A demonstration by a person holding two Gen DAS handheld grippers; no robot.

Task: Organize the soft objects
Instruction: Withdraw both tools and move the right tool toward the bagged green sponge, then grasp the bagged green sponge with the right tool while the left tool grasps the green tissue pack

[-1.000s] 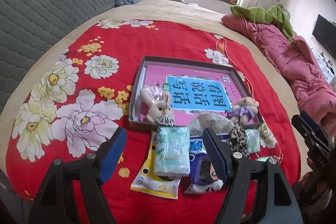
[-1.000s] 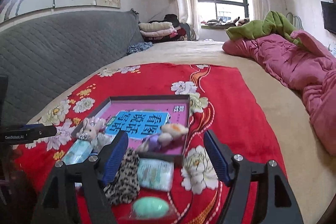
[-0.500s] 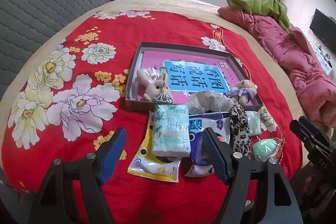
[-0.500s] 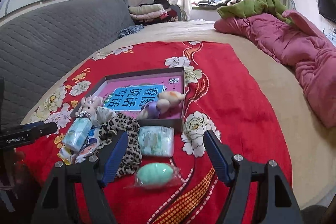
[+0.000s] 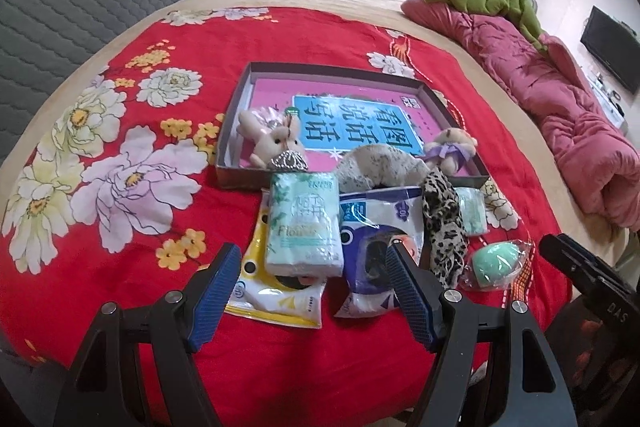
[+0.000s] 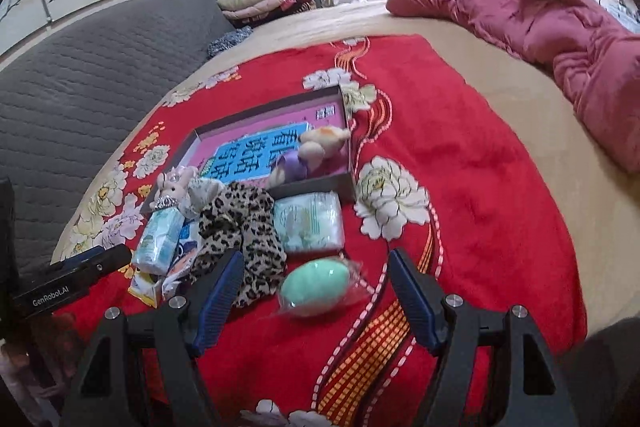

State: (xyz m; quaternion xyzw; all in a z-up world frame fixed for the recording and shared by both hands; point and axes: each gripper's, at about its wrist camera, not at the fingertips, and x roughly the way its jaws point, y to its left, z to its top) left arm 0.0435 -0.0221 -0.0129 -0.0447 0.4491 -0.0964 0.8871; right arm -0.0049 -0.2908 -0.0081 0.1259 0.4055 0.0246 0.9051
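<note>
A: How is the left gripper [image 5: 314, 289] posed?

B: Tilted down toward the bed, over the near edge of the red floral blanket [image 5: 132, 39]. Its blue fingers [image 5: 216, 293] stand wide apart and grip nothing; between them, farther back, lies a pale green tissue pack [image 5: 305, 225] on top of a yellow packet [image 5: 276, 301], with a purple-and-white bag [image 5: 380, 227] at its 3 o'clock side.

A: And the right gripper [image 6: 314, 297]?

B: Also angled downward, fingers [image 6: 412, 297] spread wide, touching nothing. A mint-green egg-shaped sponge in clear wrap [image 6: 314, 287] sits between the fingertips, just beyond them (the wrap is blurred).

A: Where are the other soft things?

B: From the right wrist view, a leopard-print cloth [image 6: 240, 227] lies at 10 o'clock from the sponge, and a second tissue pack [image 6: 310, 223] at 12 o'clock. Behind them is a shallow grey box [image 5: 320, 69] with a pink-and-blue printed sheet in it; a plush rabbit [image 5: 274, 141] occupies its near left corner and a small bear in purple [image 5: 450, 149] its near right corner. A cream speckled cloth [image 5: 380, 165] drapes over the box's near rim.
</note>
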